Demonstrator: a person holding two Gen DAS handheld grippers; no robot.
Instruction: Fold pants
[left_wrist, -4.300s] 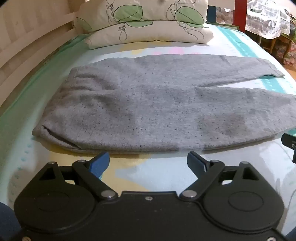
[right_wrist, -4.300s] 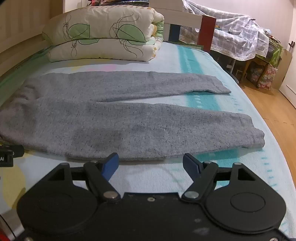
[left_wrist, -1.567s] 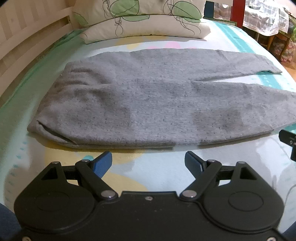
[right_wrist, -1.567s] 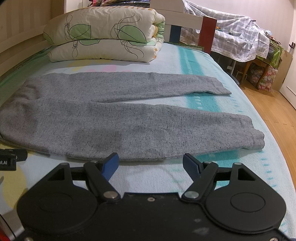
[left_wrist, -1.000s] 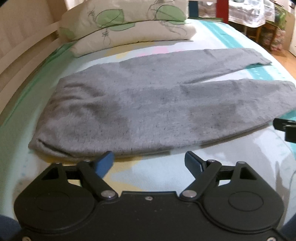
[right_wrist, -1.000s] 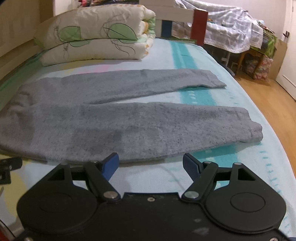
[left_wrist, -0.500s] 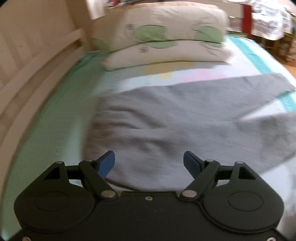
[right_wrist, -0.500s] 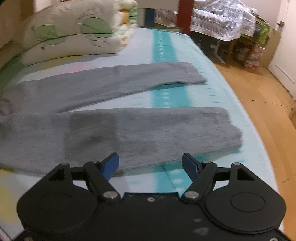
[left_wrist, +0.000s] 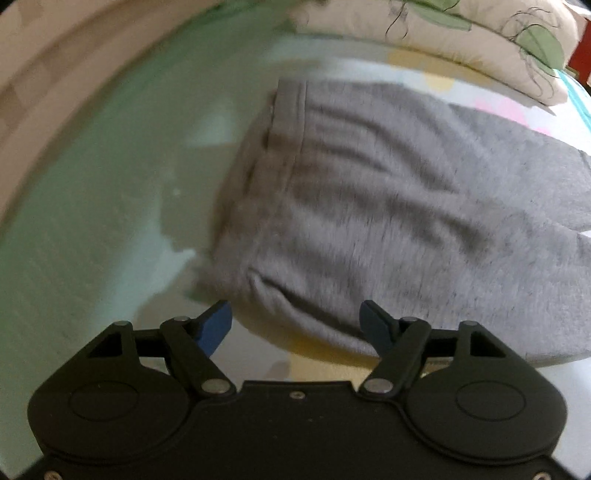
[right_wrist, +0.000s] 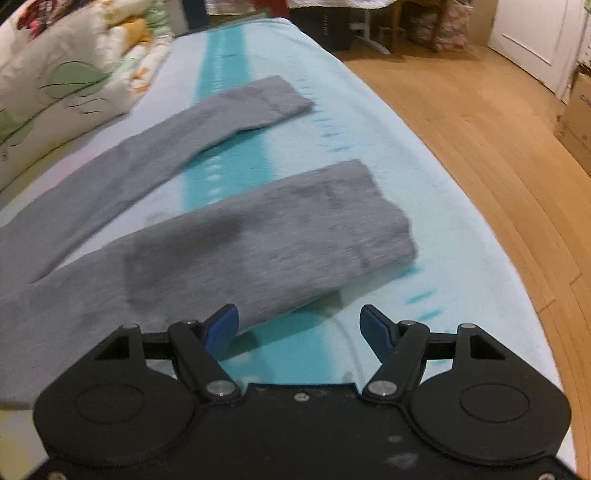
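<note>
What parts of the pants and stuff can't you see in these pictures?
- Pants, left wrist view: both legs run off the right edge; the cloth is blurred.
- Waistband, right wrist view: cut off at the left edge.
- Near hem, right wrist view: blurred, so its stitching is unclear.
- Pillows: cropped by the frame edges in both views.
- Left gripper and right gripper: jaws closing, nothing pinched; the hands holding them are out of view.

Bed (right_wrist: 424, 192) with pale aqua sheet and teal stripe, leaf-print folded bedding (right_wrist: 55, 85) at its far side, wooden floor (right_wrist: 480, 122), white door (right_wrist: 532, 33), cardboard box (right_wrist: 576, 122)
</note>
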